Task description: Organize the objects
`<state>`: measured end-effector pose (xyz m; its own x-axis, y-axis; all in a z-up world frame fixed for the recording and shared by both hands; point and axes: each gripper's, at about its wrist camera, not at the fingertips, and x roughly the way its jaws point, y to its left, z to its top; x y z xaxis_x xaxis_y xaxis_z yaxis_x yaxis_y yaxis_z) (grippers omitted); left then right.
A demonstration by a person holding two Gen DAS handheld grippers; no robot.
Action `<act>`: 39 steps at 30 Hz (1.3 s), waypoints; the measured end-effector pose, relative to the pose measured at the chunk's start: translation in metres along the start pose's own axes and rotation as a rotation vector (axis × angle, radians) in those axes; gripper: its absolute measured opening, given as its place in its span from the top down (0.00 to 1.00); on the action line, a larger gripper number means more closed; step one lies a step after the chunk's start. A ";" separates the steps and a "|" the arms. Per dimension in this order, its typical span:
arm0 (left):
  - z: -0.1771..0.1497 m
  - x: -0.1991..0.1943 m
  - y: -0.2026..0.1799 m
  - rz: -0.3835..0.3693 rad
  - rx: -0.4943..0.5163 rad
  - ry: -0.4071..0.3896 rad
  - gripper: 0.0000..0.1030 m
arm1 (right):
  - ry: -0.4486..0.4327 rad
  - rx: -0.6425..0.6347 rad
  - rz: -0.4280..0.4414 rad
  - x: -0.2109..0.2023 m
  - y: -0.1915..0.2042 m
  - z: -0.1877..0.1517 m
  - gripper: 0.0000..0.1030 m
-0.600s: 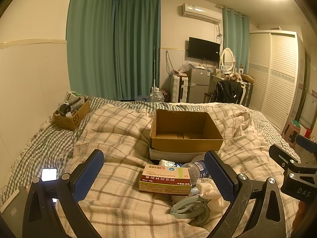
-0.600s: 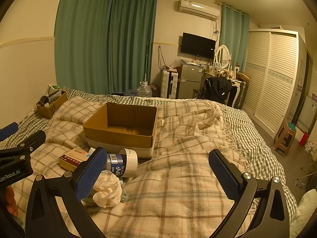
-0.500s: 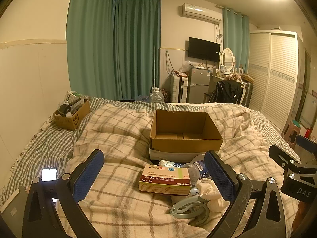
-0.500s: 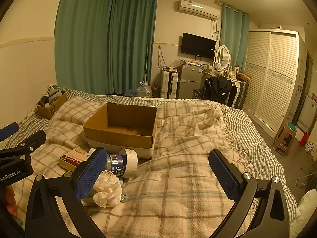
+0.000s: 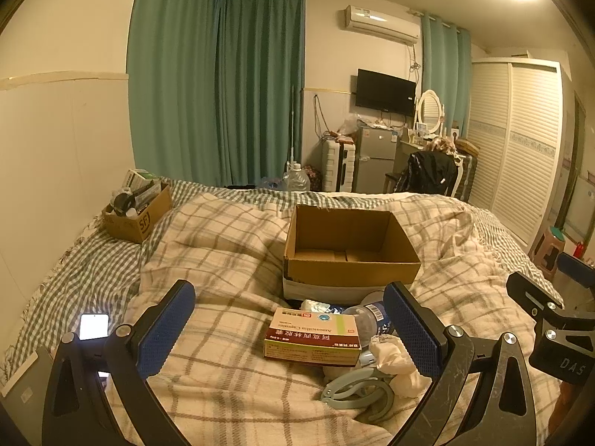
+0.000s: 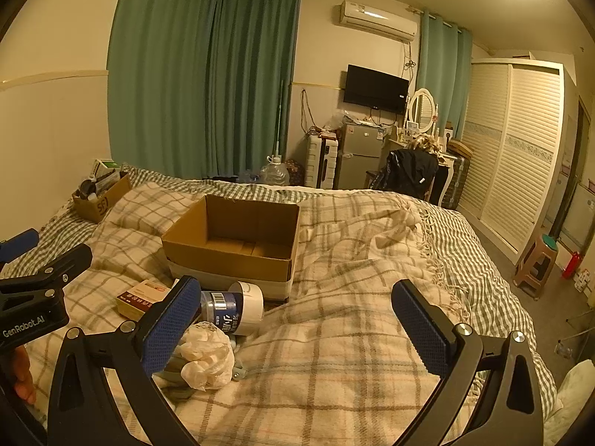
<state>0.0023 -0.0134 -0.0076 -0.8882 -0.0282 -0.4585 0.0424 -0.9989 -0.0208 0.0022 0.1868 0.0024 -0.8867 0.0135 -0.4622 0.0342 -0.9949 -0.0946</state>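
The left tongs (image 5: pixel 288 329) are being held spread wide above the near part of the bed, with nothing between the blue pads (image 5: pixel 165 329). The right tongs (image 6: pixel 293 325) are likewise being held wide apart and empty, over the plaid blanket (image 6: pixel 346 364) to the right of the clutter.

A small heap of things is lying on the blanket just near of an open cardboard box (image 5: pixel 349 249), which is sitting empty in the middle of the bed. In the heap, a medicine box (image 5: pixel 312 338) is lying flat at the left. A plastic bottle (image 6: pixel 232 306) with a white cap is lying on its side just beside it, close to the box's near wall. A crumpled tissue (image 6: pixel 206 358) is resting at the near right of the heap, and a grey-green clip (image 5: pixel 357 392) is lying touching it, partly covered by it.

Far to the left, against the wall, a second, smaller cardboard box (image 5: pixel 135 210) filled with odds and ends is being carried by the checked sheet. A lit phone (image 5: pixel 94 326) is lying at the near left edge of the bed.
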 end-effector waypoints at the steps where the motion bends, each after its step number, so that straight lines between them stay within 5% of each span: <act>1: 0.001 -0.001 0.000 -0.001 -0.002 0.000 0.00 | -0.001 -0.001 0.001 0.000 0.001 0.001 0.00; 22: -0.008 0.009 0.011 0.016 -0.003 0.051 0.00 | 0.019 -0.036 0.039 0.005 0.016 -0.003 0.00; 34: -0.042 0.054 0.025 0.055 0.002 0.209 0.00 | 0.252 -0.105 0.126 0.068 0.042 -0.037 0.01; 38: -0.052 0.065 0.029 0.049 -0.013 0.258 0.00 | 0.347 -0.140 0.187 0.090 0.055 -0.051 0.20; 39: -0.053 0.067 0.028 0.048 -0.012 0.266 0.00 | 0.373 -0.143 0.200 0.094 0.056 -0.054 0.36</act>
<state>-0.0315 -0.0413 -0.0855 -0.7337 -0.0634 -0.6765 0.0889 -0.9960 -0.0031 -0.0549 0.1378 -0.0938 -0.6299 -0.1171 -0.7678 0.2749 -0.9582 -0.0794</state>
